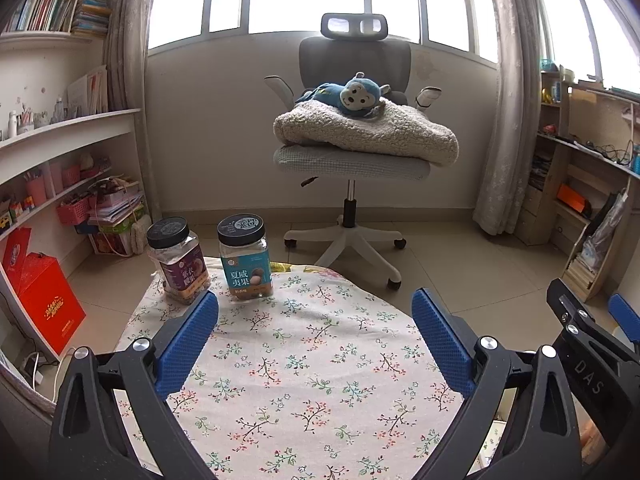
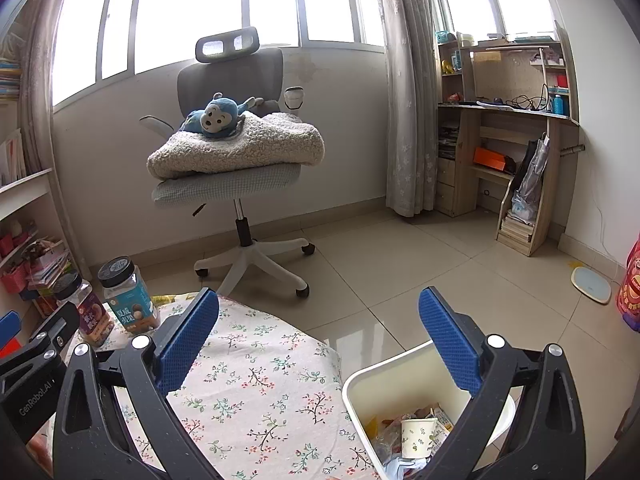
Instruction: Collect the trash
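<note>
Trash bin [image 2: 360, 394] — directly below spread right claw [image 2: 319, 325].

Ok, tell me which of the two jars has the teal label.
The jar with the teal label stands right of the purple-labelled jar in the left wrist view, nearer the tablecloth's middle. Both have black lids.

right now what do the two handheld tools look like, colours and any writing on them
Both match: black plastic frames with triangular cutouts, silver round rivets at the joints, and two blue fingers with a dotted grip texture. The left tool shows in the right view with white "GenRobot.AI" lettering on its black side. The right tool shows in the left view with "DAS" on its body. No cables or sleeves visible.
</note>
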`<state>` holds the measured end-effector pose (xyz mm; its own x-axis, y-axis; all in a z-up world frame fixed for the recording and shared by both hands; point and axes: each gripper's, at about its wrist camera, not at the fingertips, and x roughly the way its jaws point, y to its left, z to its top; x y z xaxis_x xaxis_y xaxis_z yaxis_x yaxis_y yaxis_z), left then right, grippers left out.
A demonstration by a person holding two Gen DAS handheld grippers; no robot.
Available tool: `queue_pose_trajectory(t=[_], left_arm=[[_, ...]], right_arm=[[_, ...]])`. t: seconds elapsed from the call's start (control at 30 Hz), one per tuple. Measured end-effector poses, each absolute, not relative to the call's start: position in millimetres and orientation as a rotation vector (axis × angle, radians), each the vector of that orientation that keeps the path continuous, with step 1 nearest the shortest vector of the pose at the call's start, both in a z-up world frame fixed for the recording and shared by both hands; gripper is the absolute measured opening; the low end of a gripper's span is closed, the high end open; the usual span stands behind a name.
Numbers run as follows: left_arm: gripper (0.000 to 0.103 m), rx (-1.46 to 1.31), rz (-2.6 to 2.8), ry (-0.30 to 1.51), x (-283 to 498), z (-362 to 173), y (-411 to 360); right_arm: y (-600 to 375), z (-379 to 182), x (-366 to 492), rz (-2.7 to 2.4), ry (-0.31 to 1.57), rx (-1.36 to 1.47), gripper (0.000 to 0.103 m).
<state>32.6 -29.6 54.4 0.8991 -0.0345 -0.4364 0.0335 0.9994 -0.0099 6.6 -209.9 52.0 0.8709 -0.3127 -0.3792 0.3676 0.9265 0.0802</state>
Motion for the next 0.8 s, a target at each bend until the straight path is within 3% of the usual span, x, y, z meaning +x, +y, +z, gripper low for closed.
queue_pose_trajectory(t=[0.5,0.8], left_arm=[[0.09,-0.015,-0.04,0.448,33.7,55.1,-29.2],[0.096,-0.034,-0.038,0.449,33.7,57.4,-29.1]], right_arm=[[-210.3,51.4,6.7,-0.356,0.371,0.141,0.096],[-208.9,52.8,6.2,-0.356,0.366,0.131,0.096]])
